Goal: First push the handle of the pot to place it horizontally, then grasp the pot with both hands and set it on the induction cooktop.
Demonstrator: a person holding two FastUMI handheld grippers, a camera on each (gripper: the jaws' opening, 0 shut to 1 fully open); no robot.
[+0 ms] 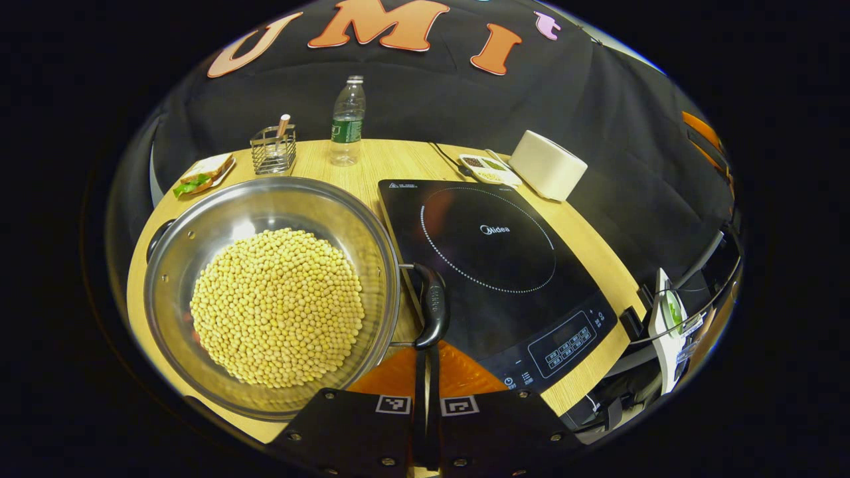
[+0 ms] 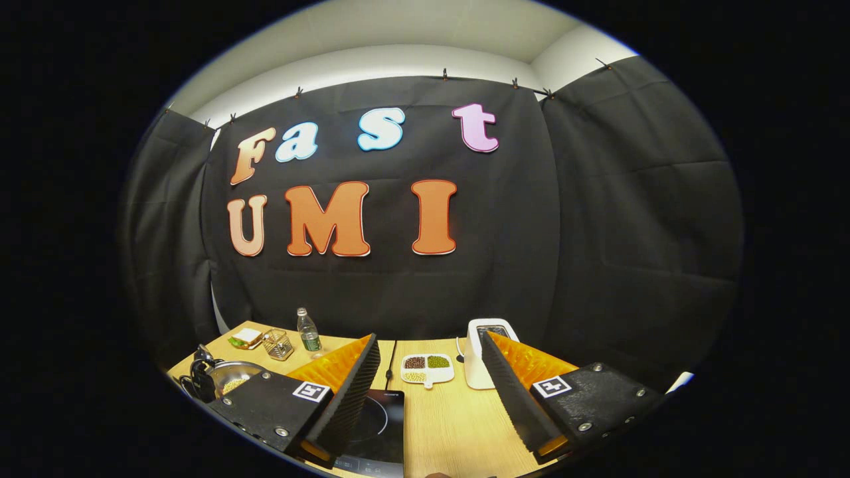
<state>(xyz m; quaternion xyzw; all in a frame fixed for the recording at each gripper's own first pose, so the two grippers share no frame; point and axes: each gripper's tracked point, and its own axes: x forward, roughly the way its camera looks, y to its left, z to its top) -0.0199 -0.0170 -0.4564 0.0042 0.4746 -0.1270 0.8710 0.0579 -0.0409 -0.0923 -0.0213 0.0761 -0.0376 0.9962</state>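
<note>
Down on the pale wooden table [image 1: 584, 252], the wide stainless-steel pot [image 1: 199, 232] heaped with yellow soybeans [image 1: 277, 307] sits just left of the flat black induction cooktop [image 1: 495, 265], its rim close against the cooktop's near-left edge and not on the glass. In the left gripper view the pot's black side handle [image 1: 433, 305] sticks out on the right of the pot, over the edge of the cooktop, and a second dark handle shows at the far-left rim. The left gripper [image 1: 426, 372] is clenched: its two black fingers lie pressed together with only a thin seam between them, tips right at the lower end of that black handle, though whether they touch it I cannot tell.

Behind the pot stand a wire mesh holder [image 1: 273, 151], a clear plastic water bottle [image 1: 347, 123] and a small plate with a sandwich [image 1: 204, 175]. Beyond the cooktop lie a white divided dish of beans [image 1: 490, 168] and a white box-shaped appliance [image 1: 548, 164].

The right gripper [image 2: 430, 392] is released, its ridged black-and-orange fingers spread wide apart, holding nothing, raised above the table and facing the black cloth wall, well apart from the pot seen at its far left.
</note>
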